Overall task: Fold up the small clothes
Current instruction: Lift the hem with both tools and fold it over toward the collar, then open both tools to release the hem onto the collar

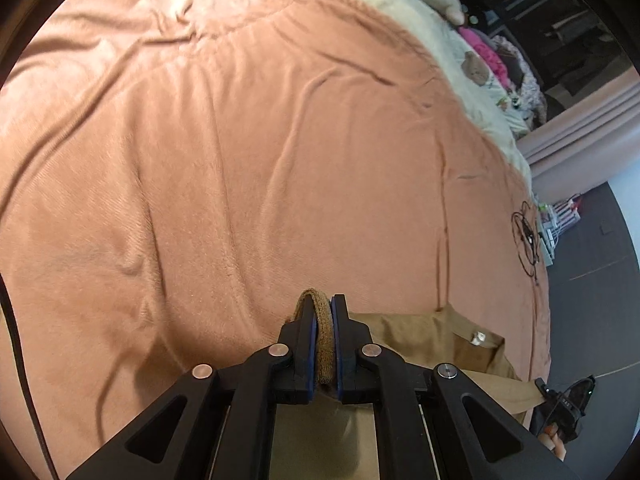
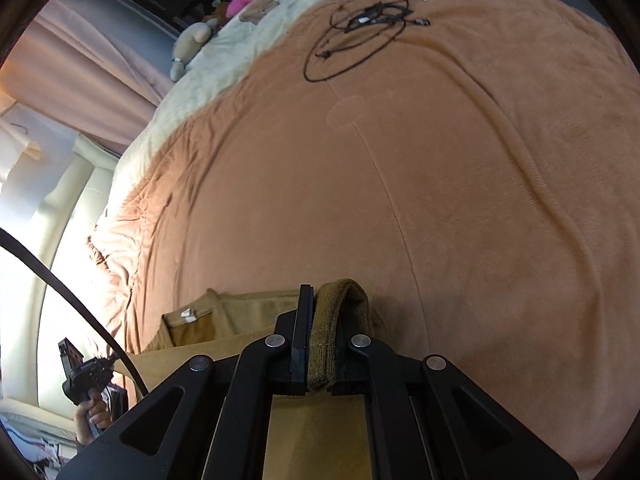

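Left wrist view: left gripper point(image 1: 325, 334) clamped on a ribbed hem of the tan garment point(image 1: 436, 340), which lies near on the pink blanket point(image 1: 240, 160).

Right wrist view: right gripper point(image 2: 325, 322) likewise pinches the garment's other ribbed hem point(image 2: 320, 344), probably to lift both edges evenly for folding. Black cable point(image 2: 360, 28) lies far off.

Garment point(image 1: 432, 344) lies on the blanket point(image 1: 240, 160), spread between the two grippers. Left gripper point(image 1: 324, 336) pinches its ribbed edge point(image 1: 322, 344) at one end; right gripper point(image 2: 320, 336) pinches the other end. Cable coil point(image 2: 360, 28) on the blanket, well beyond the garment. Soft toys point(image 2: 192, 44) on the quilt point(image 2: 192, 92) behind the blanket; curtain point(image 2: 88, 68) farther back.
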The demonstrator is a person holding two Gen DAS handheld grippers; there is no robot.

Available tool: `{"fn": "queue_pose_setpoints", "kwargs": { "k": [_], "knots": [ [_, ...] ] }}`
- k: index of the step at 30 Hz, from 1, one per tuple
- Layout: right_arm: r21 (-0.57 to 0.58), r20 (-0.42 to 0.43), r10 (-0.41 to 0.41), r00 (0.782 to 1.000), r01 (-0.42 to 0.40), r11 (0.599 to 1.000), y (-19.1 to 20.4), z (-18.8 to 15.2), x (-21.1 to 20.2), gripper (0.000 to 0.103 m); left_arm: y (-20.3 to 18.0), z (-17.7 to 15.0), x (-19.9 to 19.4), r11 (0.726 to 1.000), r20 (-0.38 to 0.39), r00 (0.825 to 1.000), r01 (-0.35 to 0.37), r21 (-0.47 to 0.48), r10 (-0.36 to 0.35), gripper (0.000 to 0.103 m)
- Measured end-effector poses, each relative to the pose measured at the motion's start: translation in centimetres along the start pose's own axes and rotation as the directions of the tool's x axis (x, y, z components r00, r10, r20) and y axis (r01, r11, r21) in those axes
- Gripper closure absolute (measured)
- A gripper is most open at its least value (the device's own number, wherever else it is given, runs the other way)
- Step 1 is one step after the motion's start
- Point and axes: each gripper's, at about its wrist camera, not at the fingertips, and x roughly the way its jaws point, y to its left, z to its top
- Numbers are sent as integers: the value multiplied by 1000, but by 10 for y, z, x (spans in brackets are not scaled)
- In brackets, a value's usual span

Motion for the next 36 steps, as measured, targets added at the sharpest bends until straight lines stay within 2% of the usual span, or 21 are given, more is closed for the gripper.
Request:
{"fn": "queue_pose_setpoints", "kwargs": {
  "k": [1, 3, 4, 5, 6, 7, 8, 11, 15, 20, 22, 24, 26, 32, 36],
  "knots": [
    [1, -6, -4, 1000, 4, 1000, 1, 0, 2, 101, 1, 0, 6, 1000, -18, 1000, -9, -1, 9, 94],
    [-9, -20, -22, 1000, 22, 1000, 3, 0, 6, 98, 0, -1, 9, 1000, -35, 999, -10, 9, 11, 83],
    [-20, -21, -25, 999, 24, 1000, 6, 0, 6, 96, -1, -2, 9, 1000, -38, 999, -8, 17, 8, 69],
    [-36, -13, -30, 999, 29, 999, 8, -2, 3, 80, -3, -2, 7, 1000, -33, 999, -11, 25, 12, 51],
    [-59, 5, -45, 999, 45, 997, 13, -3, -3, 47, -4, -3, 3, 999, -21, 1000, -20, 38, 21, 43],
    [-70, 20, -51, 998, 52, 996, 14, -4, -5, 31, -7, -5, -3, 998, -3, 1000, -31, 56, 31, 35],
    [-84, 46, -57, 997, 61, 995, 17, -6, -13, 22, -8, -6, -6, 997, 9, 999, -37, 67, 37, 35],
    [-113, 42, -61, 997, 66, 991, 19, -13, -26, 22, -13, -11, -18, 994, 22, 999, -47, 96, 45, 35],
    [-182, 56, -118, 991, 126, 975, 30, -29, -45, 22, -25, -24, -35, 986, 43, 997, -65, 156, 59, 35],
    [-238, 49, -130, 990, 138, 961, 49, -50, -60, 22, -45, -46, -38, 968, 22, 997, -80, 239, 77, 37],
    [-264, 34, -136, 990, 140, 954, 58, -57, -61, 26, -53, -56, -34, 955, 8, 995, -94, 281, 96, 40],
    [-288, 13, -144, 990, 141, 947, 63, -63, -59, 37, -59, -63, -29, 945, -6, 994, -103, 310, 110, 45],
    [-306, -10, -154, 988, 144, 941, 68, -67, -55, 39, -63, -71, -22, 935, -20, 991, -116, 335, 130, 50],
    [-388, -83, -226, 971, 177, 904, 92, -75, -19, 46, -76, -92, 4, 890, -38, 978, -168, 423, 203, 58],
    [-441, -102, -292, 951, 220, 870, 105, -77, 7, 46, -83, -102, 29, 839, -43, 957, -228, 494, 285, 60]
  ]
}}
